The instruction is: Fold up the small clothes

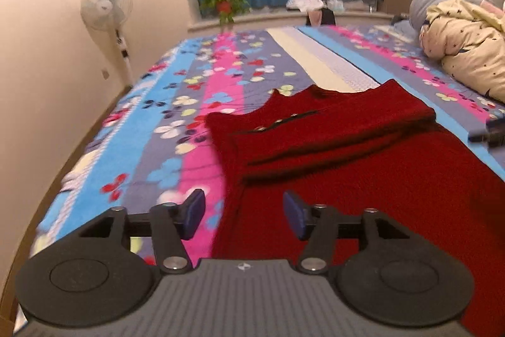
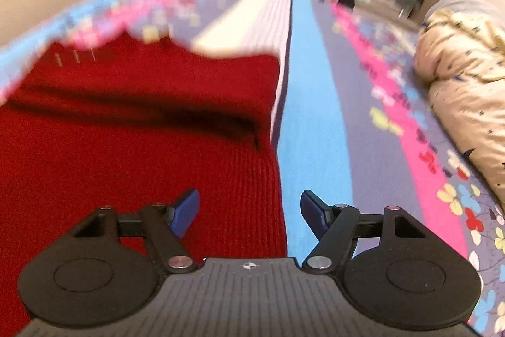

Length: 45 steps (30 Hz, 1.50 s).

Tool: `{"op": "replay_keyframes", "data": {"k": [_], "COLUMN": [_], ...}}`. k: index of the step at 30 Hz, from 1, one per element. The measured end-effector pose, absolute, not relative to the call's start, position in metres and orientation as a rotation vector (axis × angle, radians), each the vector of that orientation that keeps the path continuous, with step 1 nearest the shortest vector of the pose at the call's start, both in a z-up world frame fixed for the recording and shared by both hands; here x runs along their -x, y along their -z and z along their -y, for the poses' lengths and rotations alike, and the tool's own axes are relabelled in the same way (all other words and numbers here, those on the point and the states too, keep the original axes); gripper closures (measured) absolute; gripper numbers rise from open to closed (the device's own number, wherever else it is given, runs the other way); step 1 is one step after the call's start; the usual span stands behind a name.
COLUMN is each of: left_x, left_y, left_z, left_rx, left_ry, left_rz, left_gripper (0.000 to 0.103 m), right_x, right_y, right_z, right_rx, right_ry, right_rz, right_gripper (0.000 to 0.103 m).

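A dark red ribbed-knit sweater (image 1: 363, 153) lies flat on the flower-printed striped bedsheet (image 1: 195, 116), one sleeve folded across its chest. The left gripper (image 1: 243, 212) and right gripper (image 2: 249, 212) hover over its side edges, blue-padded fingers spread, holding nothing.

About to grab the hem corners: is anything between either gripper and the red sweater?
Nothing visible. The left gripper and right gripper, both open, each straddle a side edge of the red sweater; only the floral bedspread lies beside it.

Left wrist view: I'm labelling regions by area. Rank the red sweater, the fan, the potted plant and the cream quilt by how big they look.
1. Red sweater, though it lies nearest the camera.
2. Cream quilt, cut off by the frame.
3. Fan.
4. Potted plant.
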<state>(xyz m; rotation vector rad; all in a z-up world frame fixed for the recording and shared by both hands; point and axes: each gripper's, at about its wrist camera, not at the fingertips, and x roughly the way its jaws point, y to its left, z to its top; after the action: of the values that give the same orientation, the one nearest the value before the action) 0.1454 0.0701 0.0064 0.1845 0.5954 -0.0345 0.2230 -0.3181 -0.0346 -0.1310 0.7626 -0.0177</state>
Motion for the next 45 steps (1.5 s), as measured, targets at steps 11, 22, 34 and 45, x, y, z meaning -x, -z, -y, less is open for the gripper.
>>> {"op": "replay_keyframes", "data": {"k": [11, 22, 34, 45], "left_x": [-0.078, -0.076, -0.074, -0.078], "left_y": [0.02, 0.028, 0.044, 0.062], "left_z": [-0.124, -0.126, -0.135, -0.14], "left_rx": [-0.031, 0.004, 0.08, 0.191], "left_ry": [-0.085, -0.042, -0.061, -0.011], "left_rz": [-0.775, -0.865, -0.974, -1.091], "left_gripper": [0.042, 0.042, 0.042, 0.042], "right_x": [-0.106, -0.051, -0.048, -0.061], "right_y": [-0.013, 0.018, 0.033, 0.072], "right_z": [0.329, 0.348, 0.368, 0.365], "right_rx": [-0.011, -0.04, -0.16, -0.115], "right_ry": [0.045, 0.193, 0.242, 0.258], "right_rz": [-0.637, -0.736, -0.835, -1.065], "right_gripper": [0.029, 0.03, 0.03, 0.03]}}
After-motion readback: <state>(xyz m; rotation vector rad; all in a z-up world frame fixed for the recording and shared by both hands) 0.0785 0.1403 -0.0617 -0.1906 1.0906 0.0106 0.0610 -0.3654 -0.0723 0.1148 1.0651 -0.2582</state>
